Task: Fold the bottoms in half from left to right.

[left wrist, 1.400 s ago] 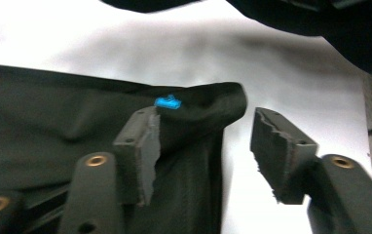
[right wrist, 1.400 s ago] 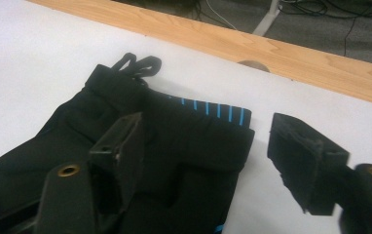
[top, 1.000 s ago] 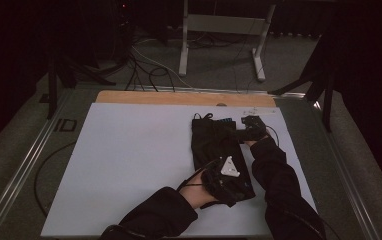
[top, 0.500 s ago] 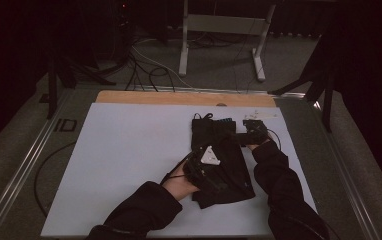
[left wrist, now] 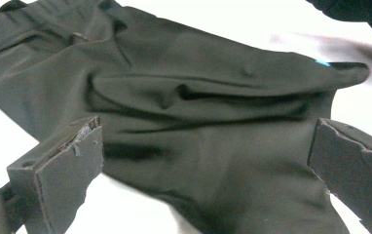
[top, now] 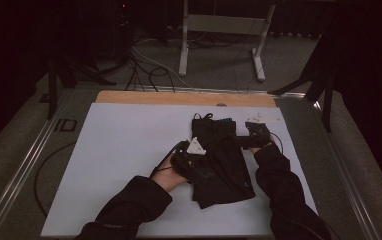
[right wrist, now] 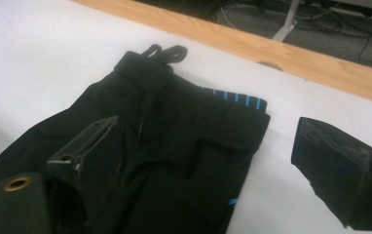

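Observation:
A black garment (top: 222,160) with a drawstring and blue stripes at its waistband lies folded on the white sheet (top: 124,165). My left gripper (top: 198,157), topped by a grey three-cornered plate, rests at the garment's left edge. In the left gripper view the left gripper (left wrist: 206,170) stands open, with wrinkled black cloth (left wrist: 198,97) spread beyond both jaws. My right gripper (top: 253,131) sits at the garment's upper right corner. Seen in its own view, the right gripper (right wrist: 213,165) is open; one jaw hangs over the cloth (right wrist: 174,126) and the other over bare sheet.
A strip of the wooden tabletop (top: 179,97) shows past the sheet's far edge. Metal rails (top: 24,165) run along the table's sides. Cables (top: 149,70) and a stand's legs (top: 256,60) lie on the dark floor beyond. Wide bare sheet spreads left of the garment.
My left gripper has moved from the garment's lower right across to its left edge. The right gripper has stayed near the waistband corner.

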`<state>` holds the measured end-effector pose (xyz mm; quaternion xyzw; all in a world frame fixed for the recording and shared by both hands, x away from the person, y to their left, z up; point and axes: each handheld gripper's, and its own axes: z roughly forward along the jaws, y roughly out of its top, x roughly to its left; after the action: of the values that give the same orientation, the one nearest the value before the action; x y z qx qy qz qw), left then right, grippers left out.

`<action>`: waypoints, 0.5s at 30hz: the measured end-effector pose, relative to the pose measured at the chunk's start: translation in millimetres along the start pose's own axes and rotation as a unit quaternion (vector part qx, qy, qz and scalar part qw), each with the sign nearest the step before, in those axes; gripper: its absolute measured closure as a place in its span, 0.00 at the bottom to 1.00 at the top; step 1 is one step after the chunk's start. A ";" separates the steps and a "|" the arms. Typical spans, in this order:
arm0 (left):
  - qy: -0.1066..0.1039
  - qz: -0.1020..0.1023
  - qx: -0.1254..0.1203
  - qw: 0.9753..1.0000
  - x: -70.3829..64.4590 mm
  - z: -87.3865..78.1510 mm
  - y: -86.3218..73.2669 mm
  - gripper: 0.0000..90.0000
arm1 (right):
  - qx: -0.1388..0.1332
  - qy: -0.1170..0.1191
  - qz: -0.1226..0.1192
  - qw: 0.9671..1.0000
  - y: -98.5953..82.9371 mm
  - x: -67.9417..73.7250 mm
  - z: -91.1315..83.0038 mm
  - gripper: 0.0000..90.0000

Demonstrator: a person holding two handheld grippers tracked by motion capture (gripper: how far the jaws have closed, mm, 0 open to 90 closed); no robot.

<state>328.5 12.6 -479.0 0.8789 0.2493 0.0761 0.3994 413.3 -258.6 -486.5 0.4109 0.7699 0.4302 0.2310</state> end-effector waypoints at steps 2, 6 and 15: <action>0.011 -0.006 -0.003 1.000 3.6 0.3 -2.0 0.01 | 0.005 -0.002 -0.005 1.000 -0.4 -2.5 0.6 0.11; 0.021 -0.021 -0.010 1.000 9.4 1.8 -5.7 0.01 | 0.013 -0.001 0.000 1.000 -1.4 -7.8 4.0 0.11; 0.054 -0.048 -0.038 0.997 22.5 1.9 -18.4 0.01 | 0.034 -0.001 0.024 0.999 1.2 -20.2 17.0 0.12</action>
<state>341.6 32.9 -495.3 0.8450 0.3091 0.1132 0.4215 437.1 -267.0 -494.4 0.4371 0.7738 0.4085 0.2079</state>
